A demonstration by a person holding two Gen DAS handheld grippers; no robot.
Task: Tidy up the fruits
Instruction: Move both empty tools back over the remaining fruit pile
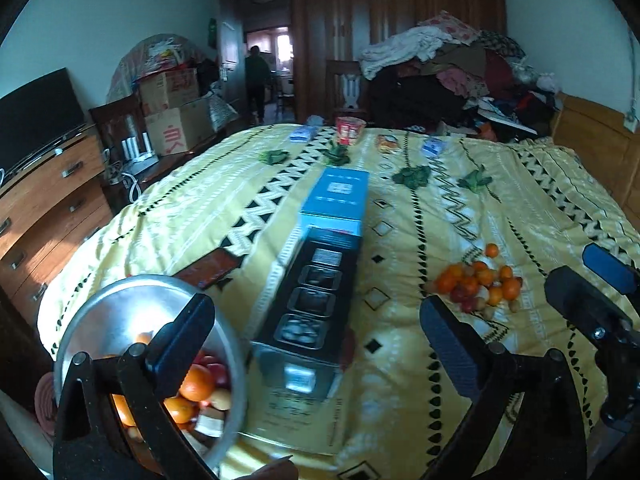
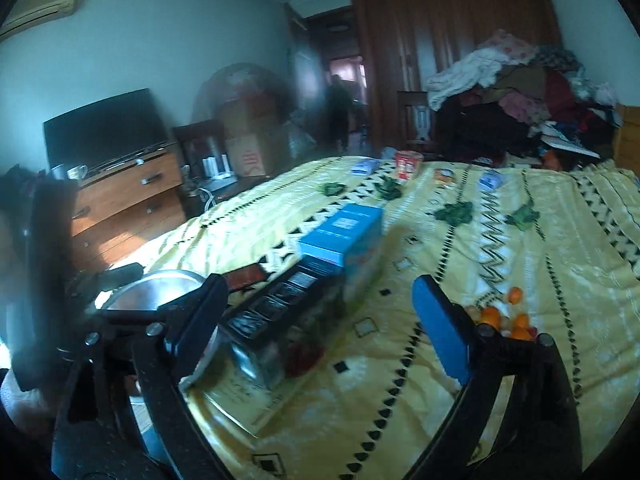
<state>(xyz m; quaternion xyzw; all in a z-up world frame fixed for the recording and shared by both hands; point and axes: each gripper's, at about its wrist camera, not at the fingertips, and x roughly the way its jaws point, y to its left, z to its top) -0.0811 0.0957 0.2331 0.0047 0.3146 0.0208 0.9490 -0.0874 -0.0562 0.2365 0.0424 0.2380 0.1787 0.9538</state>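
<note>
Left wrist view: the left gripper (image 1: 316, 344) stands wide open above the yellow patterned bedspread (image 1: 440, 380), gripping nothing. Behind its left finger sits a metal bowl (image 1: 100, 308) holding oranges and red fruit (image 1: 198, 384). A long dark box (image 1: 312, 312) lies between the fingers further off, with a blue box (image 1: 338, 196) touching its far end. A loose pile of fruit (image 1: 480, 284) (oranges with some red and pale pieces) rests on the bedspread to the right, well apart from the bowl. The right gripper shows at the right edge, one blue pad (image 1: 608, 268) visible. Right wrist view: the right gripper (image 2: 316, 328) is likewise spread wide and empty, blue pads facing inward. The pile of fruit (image 2: 504, 316) lies just behind its right finger, partly hidden. The bowl (image 2: 160, 288) sits behind the left finger, the dark box (image 2: 276, 312) and blue box (image 2: 344, 236) between the fingers. Green leafy items (image 2: 454, 212) lie further up the bed; this view is somewhat blurred.
</note>
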